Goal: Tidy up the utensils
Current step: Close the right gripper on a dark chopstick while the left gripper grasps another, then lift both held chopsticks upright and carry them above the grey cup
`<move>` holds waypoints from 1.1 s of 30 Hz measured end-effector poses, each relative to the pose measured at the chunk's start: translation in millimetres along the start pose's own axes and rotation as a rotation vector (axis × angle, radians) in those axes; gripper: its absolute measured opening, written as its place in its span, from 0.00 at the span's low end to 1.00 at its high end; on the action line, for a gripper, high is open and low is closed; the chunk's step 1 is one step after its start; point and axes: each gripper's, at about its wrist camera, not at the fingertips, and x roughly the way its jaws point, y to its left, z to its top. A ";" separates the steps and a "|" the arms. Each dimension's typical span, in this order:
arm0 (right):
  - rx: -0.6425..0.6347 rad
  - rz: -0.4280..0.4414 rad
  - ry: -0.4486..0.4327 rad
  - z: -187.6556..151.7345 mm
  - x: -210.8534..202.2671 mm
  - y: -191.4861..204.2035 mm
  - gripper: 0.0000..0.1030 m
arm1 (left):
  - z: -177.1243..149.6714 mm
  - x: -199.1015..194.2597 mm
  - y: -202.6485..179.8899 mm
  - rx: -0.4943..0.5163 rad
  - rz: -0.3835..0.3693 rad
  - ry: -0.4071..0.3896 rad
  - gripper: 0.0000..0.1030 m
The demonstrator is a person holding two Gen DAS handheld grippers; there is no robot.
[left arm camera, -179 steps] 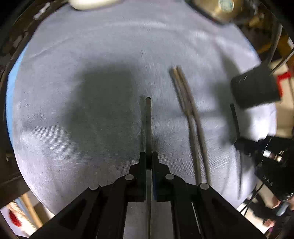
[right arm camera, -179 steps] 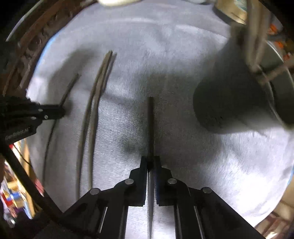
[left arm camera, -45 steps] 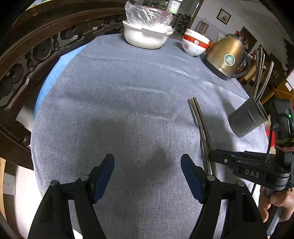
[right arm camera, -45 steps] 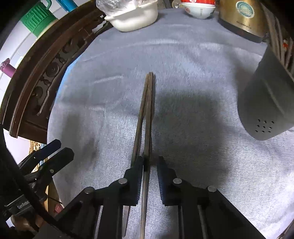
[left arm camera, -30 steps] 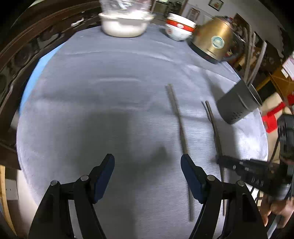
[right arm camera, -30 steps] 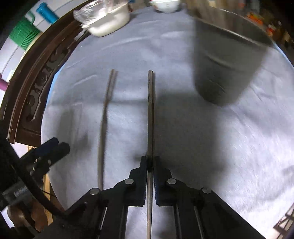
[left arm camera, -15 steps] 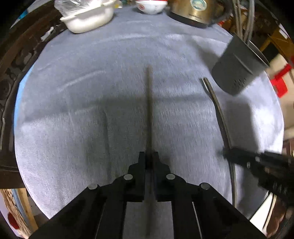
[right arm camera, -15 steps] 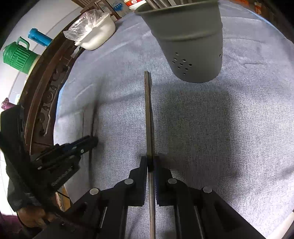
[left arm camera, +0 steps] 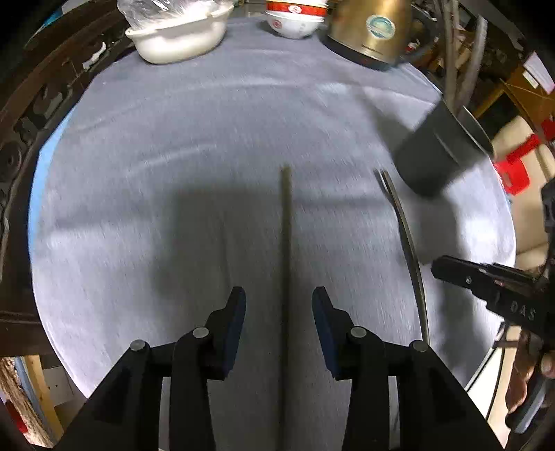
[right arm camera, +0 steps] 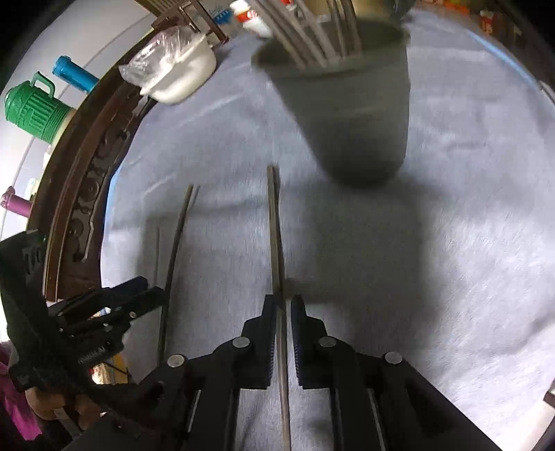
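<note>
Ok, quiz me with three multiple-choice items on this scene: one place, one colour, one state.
1. Where does the gold kettle stand?
A at the near edge; B dead centre; C at the far edge, beside the red-and-white bowls.
2. What colour is the utensil holder?
A white; B dark grey; C green.
3. The left claw is:
A open around a chopstick; B shut on it; C open, nothing between.

Key: 1 C, the kettle sits next to the bowls. 2 B, the holder is dark grey. 3 A, its jaws, which have just been opening, stand clear of the chopstick.
</note>
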 end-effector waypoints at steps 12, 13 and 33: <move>-0.146 -0.164 0.098 37.3 37.2 33.4 0.13 | 45.7 46.1 -11.1 0.046 0.053 0.096 0.23; -0.171 -0.182 0.108 36.1 37.6 34.6 0.09 | 46.2 46.5 -11.4 0.054 0.071 0.103 0.16; -0.375 -0.290 0.262 47.0 57.6 69.8 0.09 | 65.1 60.8 -10.2 0.130 0.080 0.189 0.06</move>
